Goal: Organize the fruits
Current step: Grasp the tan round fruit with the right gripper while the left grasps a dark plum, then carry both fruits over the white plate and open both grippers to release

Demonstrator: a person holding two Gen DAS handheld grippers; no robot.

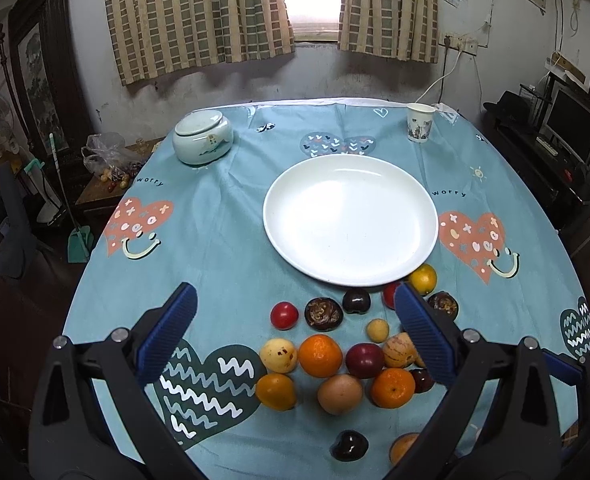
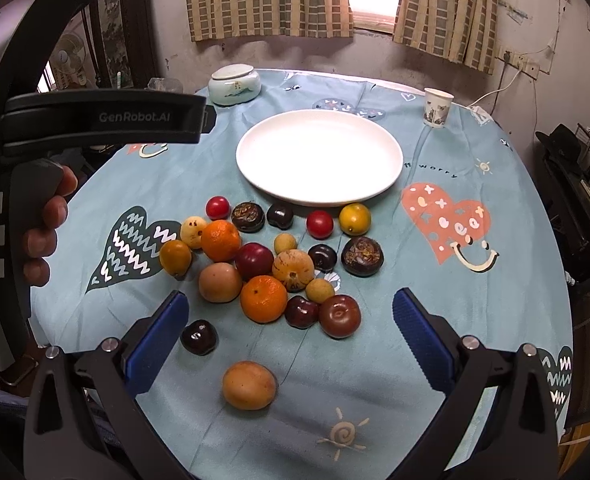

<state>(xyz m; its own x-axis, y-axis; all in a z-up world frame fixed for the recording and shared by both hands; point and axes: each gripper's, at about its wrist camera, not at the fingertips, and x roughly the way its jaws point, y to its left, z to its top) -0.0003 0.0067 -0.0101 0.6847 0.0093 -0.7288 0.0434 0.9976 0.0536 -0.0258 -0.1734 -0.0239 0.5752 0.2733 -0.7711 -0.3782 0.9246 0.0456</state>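
A white plate point(image 1: 351, 220) sits empty on the blue tablecloth; it also shows in the right wrist view point(image 2: 319, 156). In front of it lie many small fruits: oranges point(image 1: 320, 355) point(image 2: 263, 298), red tomatoes point(image 1: 284, 315) point(image 2: 319, 224), dark plums point(image 2: 199, 337), a tan fruit point(image 2: 249, 385) nearest me. My left gripper point(image 1: 295, 308) is open and empty above the fruits' left side. My right gripper point(image 2: 291, 312) is open and empty above the near fruits. The left gripper's body point(image 2: 107, 118) shows at the right wrist view's left.
A lidded pale ceramic jar point(image 1: 203, 139) stands at the table's far left and a paper cup point(image 1: 419, 122) at the far right. The round table's edge point(image 1: 95, 264) drops off to the left. A side table with a bag point(image 1: 107, 156) stands beyond.
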